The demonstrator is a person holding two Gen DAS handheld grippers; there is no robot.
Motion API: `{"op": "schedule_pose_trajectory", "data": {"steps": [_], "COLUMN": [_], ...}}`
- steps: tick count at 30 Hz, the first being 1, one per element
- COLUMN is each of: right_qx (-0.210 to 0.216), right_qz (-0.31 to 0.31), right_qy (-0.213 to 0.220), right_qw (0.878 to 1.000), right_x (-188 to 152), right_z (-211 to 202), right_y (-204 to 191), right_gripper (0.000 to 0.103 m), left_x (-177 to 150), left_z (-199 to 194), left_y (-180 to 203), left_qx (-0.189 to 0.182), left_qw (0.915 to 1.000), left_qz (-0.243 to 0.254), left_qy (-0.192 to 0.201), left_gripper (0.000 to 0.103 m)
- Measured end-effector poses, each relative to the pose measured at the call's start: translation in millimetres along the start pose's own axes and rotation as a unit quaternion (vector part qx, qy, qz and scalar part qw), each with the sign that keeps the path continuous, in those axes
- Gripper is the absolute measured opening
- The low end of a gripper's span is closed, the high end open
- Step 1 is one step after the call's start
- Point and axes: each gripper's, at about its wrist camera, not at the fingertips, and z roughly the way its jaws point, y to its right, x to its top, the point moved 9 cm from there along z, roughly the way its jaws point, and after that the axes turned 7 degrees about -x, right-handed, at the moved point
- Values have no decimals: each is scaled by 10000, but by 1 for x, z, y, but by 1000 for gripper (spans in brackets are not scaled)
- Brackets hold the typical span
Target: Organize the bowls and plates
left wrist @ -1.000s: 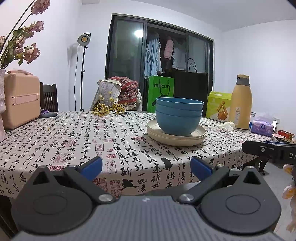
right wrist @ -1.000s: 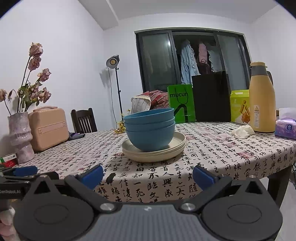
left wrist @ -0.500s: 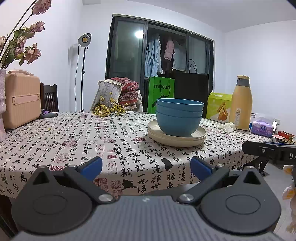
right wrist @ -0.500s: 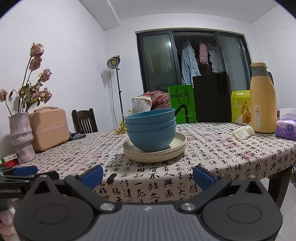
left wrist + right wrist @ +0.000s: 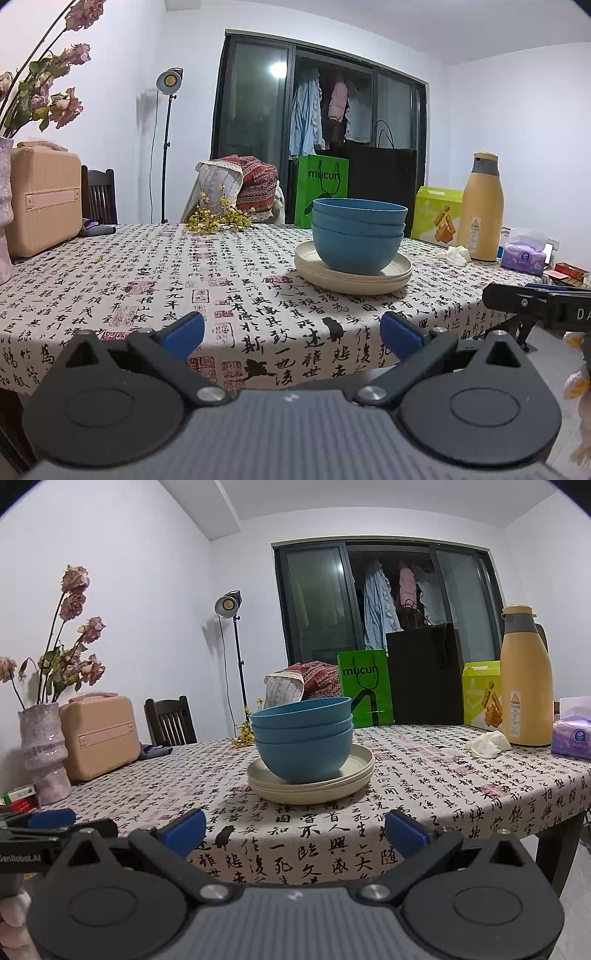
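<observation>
From the left wrist view, I hold the left gripper (image 5: 291,334) off the near edge of the desk (image 5: 155,280), jaws spread and empty, with the blue bowls (image 5: 357,238) nested as a stack on the cream plates (image 5: 352,275) ahead and slightly right. I judge the stack already tidy; if I must move it, I approach level, take the bowl rims first and lift straight up so the plates do not drag on the printed cloth. The right gripper's body (image 5: 535,306) shows at the right edge. From the right wrist view, the right gripper (image 5: 295,830) is likewise spread and empty, the bowls sitting off-centre on the plates, toward their left. A vase (image 5: 42,751), a case (image 5: 98,736), a flask (image 5: 524,681) and a tissue pack (image 5: 572,738) stand well apart from the stack; a dark window and floor lamp lie behind.
</observation>
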Motion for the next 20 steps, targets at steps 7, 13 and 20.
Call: {"op": "schedule_pose_trajectory", "data": {"steps": [7, 13, 20], "right_qx": [8, 17, 21], "right_qz": [-11, -12, -9], "right_qy": [21, 25, 20], "right_qw": [10000, 10000, 10000], "right_x": [1, 1, 1], "right_z": [-1, -1, -1], "right_y": [-1, -1, -1], "right_gripper": [103, 103, 103], "left_x": [1, 1, 0], "left_z": [-1, -1, 1], "left_y": [-1, -2, -2], "left_qx": [-22, -49, -101], "left_qw": [10000, 10000, 9999], "left_qz": [-39, -30, -51], "left_qy": [27, 56, 15], "left_gripper": [103, 103, 103]}}
